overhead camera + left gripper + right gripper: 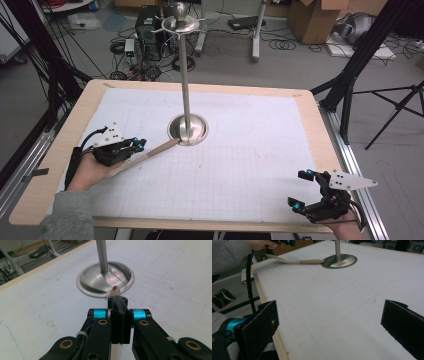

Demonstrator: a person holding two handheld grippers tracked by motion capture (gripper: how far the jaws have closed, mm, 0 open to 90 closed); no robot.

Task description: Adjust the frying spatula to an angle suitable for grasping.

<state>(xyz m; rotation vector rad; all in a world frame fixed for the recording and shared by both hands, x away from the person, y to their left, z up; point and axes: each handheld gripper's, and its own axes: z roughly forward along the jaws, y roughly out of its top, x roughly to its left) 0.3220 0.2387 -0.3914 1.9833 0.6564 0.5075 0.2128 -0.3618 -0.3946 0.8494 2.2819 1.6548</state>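
Observation:
A metal stand rises from a round base [196, 131] mid-table, its pole ending in a hooked top [181, 22]. My left gripper [136, 145] is shut on a wooden spoon [155, 151], whose handle end touches the base rim. In the left gripper view the jaws [117, 301] press together on the spoon, and its tip [115, 291] pokes out toward the base [95, 280]. My right gripper [300, 189] stands open near the table's front right edge, holding nothing. The right gripper view shows its pads [259, 325] wide apart, with the spoon [299, 261] and base [342, 261] far off.
White gridded paper [240, 165] covers the wooden table [320, 125]. Black tripod legs [350, 90] stand to the right of the table, and cables and boxes lie on the floor behind it. A black cable [249, 280] trails from the left gripper.

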